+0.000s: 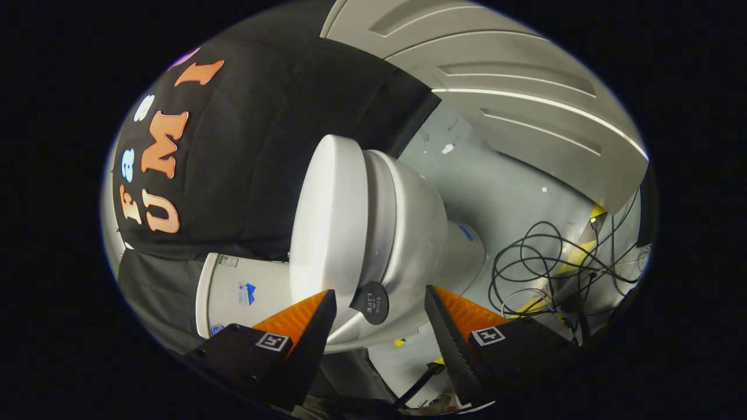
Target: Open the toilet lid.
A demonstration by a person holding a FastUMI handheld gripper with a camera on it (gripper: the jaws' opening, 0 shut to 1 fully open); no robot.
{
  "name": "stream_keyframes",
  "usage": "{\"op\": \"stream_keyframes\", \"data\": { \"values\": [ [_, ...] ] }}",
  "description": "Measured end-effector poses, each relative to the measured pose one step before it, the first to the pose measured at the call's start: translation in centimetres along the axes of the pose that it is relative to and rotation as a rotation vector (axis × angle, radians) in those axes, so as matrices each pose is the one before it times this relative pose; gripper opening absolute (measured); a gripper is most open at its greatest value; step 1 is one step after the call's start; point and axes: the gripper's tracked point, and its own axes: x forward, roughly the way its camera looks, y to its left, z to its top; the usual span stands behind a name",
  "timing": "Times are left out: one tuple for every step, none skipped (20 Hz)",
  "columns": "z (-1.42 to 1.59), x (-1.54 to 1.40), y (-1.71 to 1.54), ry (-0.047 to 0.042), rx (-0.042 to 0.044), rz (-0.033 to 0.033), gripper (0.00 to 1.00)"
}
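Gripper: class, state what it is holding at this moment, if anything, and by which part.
Nothing is held. The gripper is open, its fingers apart on either side of the round black tab on the toilet lid, neither one pressing on it.

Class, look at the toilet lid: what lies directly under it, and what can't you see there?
Under the closed toilet lid sits the seat rim on the bowl. The bowl's inside is covered. The open gripper frames the lid's black tab.

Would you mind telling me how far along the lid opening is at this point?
Nothing looks done: the toilet lid lies closed on the bowl. In hand: the tool is open, its fingers either side of the lid's front edge and the dark round tab. Left: gripping and lifting the lid.
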Motion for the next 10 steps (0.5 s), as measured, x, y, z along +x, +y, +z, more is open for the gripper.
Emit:
{"op": "stream_keyframes", "data": {
  "values": [
    [-0.01, 0.265, 0.317, 0.00063, 0.00328, 0.01572, 0.96],
    [-0.305, 0.222, -0.006, 0.01083, 0.00301, 0.01118, 0.95],
    [-0.224, 0.091, 0.108, 0.00973, -0.00035, 0.00936, 0.94],
    [-0.089, 0.151, -0.005, 0.00397, -0.00261, 0.00077, 0.93],
    [-0.04, 0.184, -0.007, -0.00186, -0.00148, -0.00351, 0.89],
    [0.046, 0.243, 0.015, -0.00562, 0.00255, -0.00176, 0.86],
    [-0.087, 0.163, -0.096, 0.00226, 0.00318, -0.0028, 0.82],
    [-0.146, 0.14, -0.132, -0.00055, 0.00237, -0.00207, 0.77],
    [0.096, -0.006, 0.123, -0.00133, 0.00348, 0.00383, 0.67],
    [0.089, 0.055, 0.132, -0.00234, 0.00454, 0.00452, 0.66]
  ]
}}
